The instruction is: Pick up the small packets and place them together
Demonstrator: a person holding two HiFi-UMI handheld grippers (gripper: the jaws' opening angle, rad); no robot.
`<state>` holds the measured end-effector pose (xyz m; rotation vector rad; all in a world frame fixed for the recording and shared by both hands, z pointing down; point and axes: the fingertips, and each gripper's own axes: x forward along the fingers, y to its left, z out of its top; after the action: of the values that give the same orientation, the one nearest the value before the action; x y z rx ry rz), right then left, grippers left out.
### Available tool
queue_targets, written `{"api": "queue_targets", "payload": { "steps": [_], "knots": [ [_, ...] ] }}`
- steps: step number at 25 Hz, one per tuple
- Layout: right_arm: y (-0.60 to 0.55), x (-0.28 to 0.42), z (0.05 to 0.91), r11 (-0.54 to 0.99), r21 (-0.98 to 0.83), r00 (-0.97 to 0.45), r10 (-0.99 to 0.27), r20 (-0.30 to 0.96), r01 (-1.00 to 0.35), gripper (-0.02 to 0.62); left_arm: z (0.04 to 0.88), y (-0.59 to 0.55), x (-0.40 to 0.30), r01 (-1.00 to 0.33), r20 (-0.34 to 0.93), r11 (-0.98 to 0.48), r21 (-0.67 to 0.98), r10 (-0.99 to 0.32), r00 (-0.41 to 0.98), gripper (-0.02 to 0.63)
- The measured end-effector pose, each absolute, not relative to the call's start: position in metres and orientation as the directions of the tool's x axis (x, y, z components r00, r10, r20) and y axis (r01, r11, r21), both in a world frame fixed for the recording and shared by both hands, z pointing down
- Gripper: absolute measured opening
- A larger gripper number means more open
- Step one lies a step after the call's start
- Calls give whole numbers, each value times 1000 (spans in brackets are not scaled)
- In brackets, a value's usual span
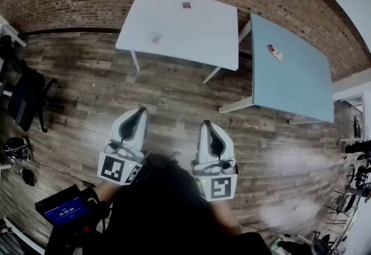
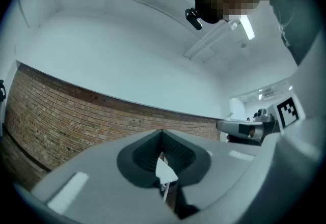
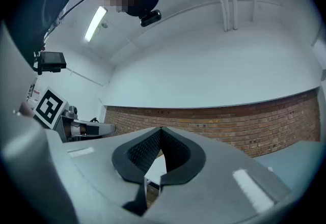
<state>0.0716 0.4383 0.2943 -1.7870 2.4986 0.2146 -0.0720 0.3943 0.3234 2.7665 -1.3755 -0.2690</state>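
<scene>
**Floor, left.** An office chair and a small screen unit stand clear of the work. Neither bears on the task.

**Left gripper**. It is held near level before the body, over the wood floor and well short of the tables. Its own view shows the pads pressed together and pinching nothing.

**White table**. Two small packets lie well apart on it. The near packet is towards the front left edge, and the far packet is towards the back.

**Right gripper**. It is held like the left one, just beside it. Its own view shows the claw closed and empty.

**Blue-grey table**. A red-and-white packet lies near its far left corner.

**Step in hand (judgement).** No packet has been lifted, so the step is the approach.
- Walk up to the white table first and spread the jaws before lowering them.
- The packets look flat, so come in low and pinch an edge rather than press down on the face.
- Settle on one gathering spot, probably beside the near packet. The packet on the blue-grey table is then the only long carry.

**Not verifiable.**
- The packets' print and thickness are too small to read.
- The red-and-white item may be one packet or two lying against each other, and I cannot tell which.
- The blue-grey table is cut off at its right edge.
- The person's body hides the floor beneath.
- Both gripper views show only the brick wall, the upper wall and the ceiling, with no packet in either
</scene>
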Motion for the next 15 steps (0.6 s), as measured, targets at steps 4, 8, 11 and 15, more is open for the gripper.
{"api": "queue_targets", "payload": {
  "steps": [4, 8, 11, 15],
  "knots": [
    [439, 74, 297, 316, 72, -323, -938, -124, -946, 0, 319, 396, -68, -788, -148, -607, 103, -793, 591, 0],
    [439, 79, 304, 321, 44, -324, -942, -90, -946, 2, 317, 395, -70, -789, -158, -605, 108, -794, 587, -1],
    [437, 84, 307, 326, 25, -327, -941, -85, -945, 2, 318, 395, -70, -797, -159, -594, 110, -802, 576, 0],
    [440, 104, 315, 318, 7, -317, -945, -78, -948, 2, 318, 401, -63, -823, -168, -562, 81, -822, 544, 0]
  ]
}}
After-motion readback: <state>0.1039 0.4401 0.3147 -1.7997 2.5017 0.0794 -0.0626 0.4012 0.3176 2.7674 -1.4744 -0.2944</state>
